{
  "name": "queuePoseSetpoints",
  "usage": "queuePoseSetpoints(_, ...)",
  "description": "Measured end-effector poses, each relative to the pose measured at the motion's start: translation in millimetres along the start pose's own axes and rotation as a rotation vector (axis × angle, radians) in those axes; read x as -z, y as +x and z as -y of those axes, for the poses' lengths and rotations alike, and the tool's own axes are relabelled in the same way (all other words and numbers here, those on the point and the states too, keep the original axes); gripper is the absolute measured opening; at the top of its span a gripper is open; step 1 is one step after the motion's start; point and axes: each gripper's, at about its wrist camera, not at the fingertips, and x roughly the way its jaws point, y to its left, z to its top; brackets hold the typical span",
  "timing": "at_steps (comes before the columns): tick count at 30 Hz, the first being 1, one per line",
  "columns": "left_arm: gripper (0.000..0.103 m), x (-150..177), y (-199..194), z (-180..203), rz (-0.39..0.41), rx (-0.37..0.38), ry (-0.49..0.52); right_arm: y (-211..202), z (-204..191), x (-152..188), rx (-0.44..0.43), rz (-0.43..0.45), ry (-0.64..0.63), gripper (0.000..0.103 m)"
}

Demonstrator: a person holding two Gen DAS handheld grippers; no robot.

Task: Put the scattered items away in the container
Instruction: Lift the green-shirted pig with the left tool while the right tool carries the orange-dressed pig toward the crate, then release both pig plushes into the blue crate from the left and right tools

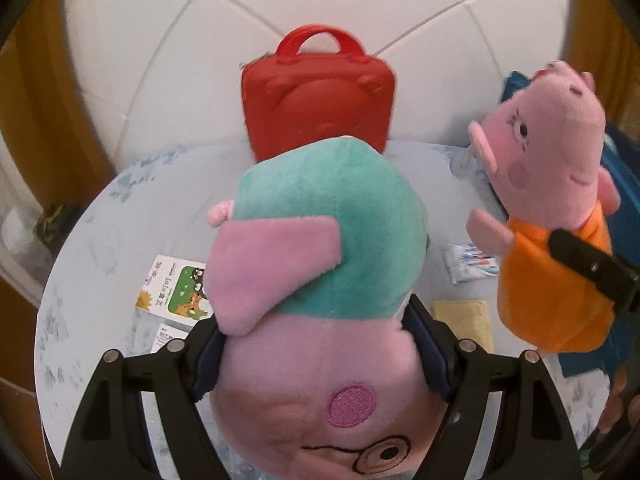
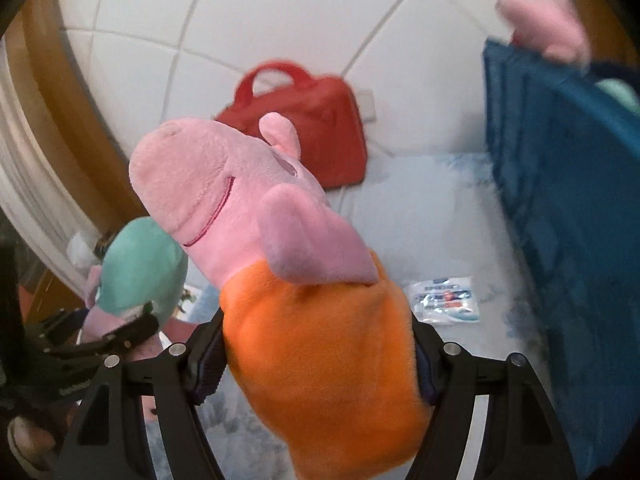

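Note:
My left gripper (image 1: 320,360) is shut on a pink pig plush in a teal shirt (image 1: 332,232), gripped at the neck with its bespectacled head toward the camera. It hangs above the table. My right gripper (image 2: 320,356) is shut on a second pig plush in an orange dress (image 2: 312,320), also lifted off the table; in the left wrist view this plush (image 1: 552,272) hangs to the right. A dark blue fabric bin (image 2: 560,160) stands on the table's right side, with another pink plush (image 2: 548,24) sticking out of its top.
A red carry case (image 1: 320,108) stands at the far edge of the round table with its pale blue cloth (image 1: 120,220). On the cloth lie a picture card (image 1: 176,292), a white sachet (image 1: 472,264) and a yellow pad (image 1: 468,320). White floor tiles lie beyond.

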Motion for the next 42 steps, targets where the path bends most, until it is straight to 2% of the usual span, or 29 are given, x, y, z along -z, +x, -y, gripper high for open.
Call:
queuePoseSetpoints(6, 0.080, -13, -41, 26, 0.068, 0.086, 0.076, -66, -9, -1, 0.037, 0.101, 0.039, 0.074)
queuePoseSetpoints(11, 0.080, -36, -76, 76, 0.148, 0.152, 0.133, -128, 7, -10, 0.060, 0.201, 0.069, 0.074)
queuePoseSetpoints(15, 0.080, -60, -110, 136, 0.230, 0.239, 0.172, -192, 45, -28, 0.107, 0.307, 0.076, 0.074)
queuePoseSetpoints(18, 0.080, -74, -129, 198, 0.273, 0.295, 0.201, -240, 90, -37, 0.181, 0.371, 0.079, 0.074)
queuePoseSetpoints(21, 0.080, -82, -141, 277, 0.297, 0.359, 0.220, -281, 148, -41, 0.253, 0.412, 0.096, 0.074)
queuePoseSetpoints(24, 0.080, -84, -142, 349, 0.279, 0.408, 0.250, -310, 207, -41, 0.319, 0.411, 0.122, 0.074)
queuePoseSetpoints(28, 0.080, -79, -131, 439, 0.223, 0.459, 0.289, -330, 286, -37, 0.460, 0.362, 0.126, 0.074)
queuePoseSetpoints(31, 0.080, -68, -114, 486, 0.162, 0.429, 0.342, -324, 337, -28, 0.493, 0.314, 0.175, 0.074)
queuePoseSetpoints(34, 0.080, -55, -93, 518, 0.107, 0.361, 0.381, -312, 379, -18, 0.496, 0.245, 0.230, 0.074)
queuePoseSetpoints(36, 0.082, -46, -81, 525, 0.100, 0.314, 0.401, -294, 397, -10, 0.491, 0.194, 0.251, 0.075)
queuePoseSetpoints(38, 0.090, -39, -74, 530, 0.101, 0.275, 0.414, -292, 404, 3, 0.490, 0.149, 0.272, 0.077)
queuePoseSetpoints(42, 0.098, -31, -76, 536, 0.104, 0.253, 0.403, -279, 409, 23, 0.476, 0.089, 0.298, 0.078)
